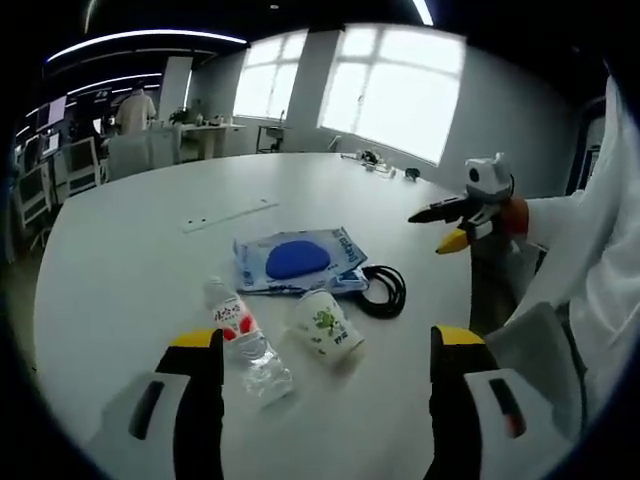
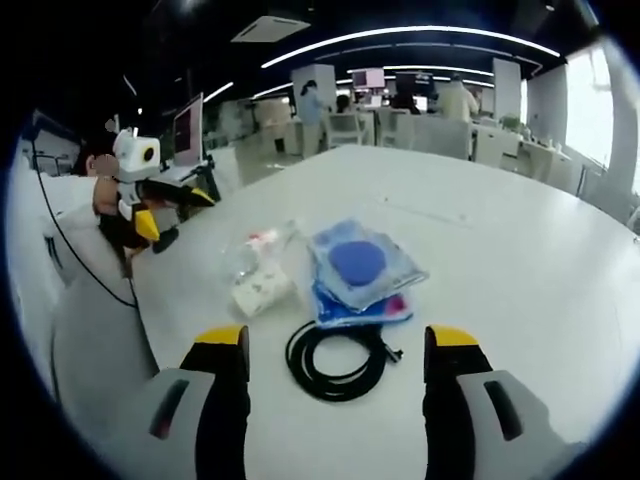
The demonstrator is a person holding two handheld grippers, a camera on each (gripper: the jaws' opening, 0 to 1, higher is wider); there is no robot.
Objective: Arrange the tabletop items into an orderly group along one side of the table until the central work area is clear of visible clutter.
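Observation:
On the white round table (image 1: 120, 260) lie a clear water bottle (image 1: 245, 340) on its side, a tipped paper cup (image 1: 328, 325), a blue packet with a blue round piece (image 1: 298, 260) and a coiled black cable (image 1: 383, 290). My left gripper (image 1: 330, 338) hovers open just short of the bottle and cup. My right gripper (image 1: 432, 230) hangs at the table's right edge. In the right gripper view, my right gripper (image 2: 338, 338) is open with the cable (image 2: 335, 360) between its jaws. Beyond lie the packet (image 2: 365, 265), cup (image 2: 262, 290) and bottle (image 2: 255, 250). The left gripper (image 2: 172, 212) shows at the left.
A thin white strip (image 1: 230, 215) lies farther out on the table, and small items (image 1: 375, 165) sit near its far edge. Desks, chairs and a standing person (image 1: 135, 110) fill the room behind. A white sleeve (image 1: 590, 260) is at the right.

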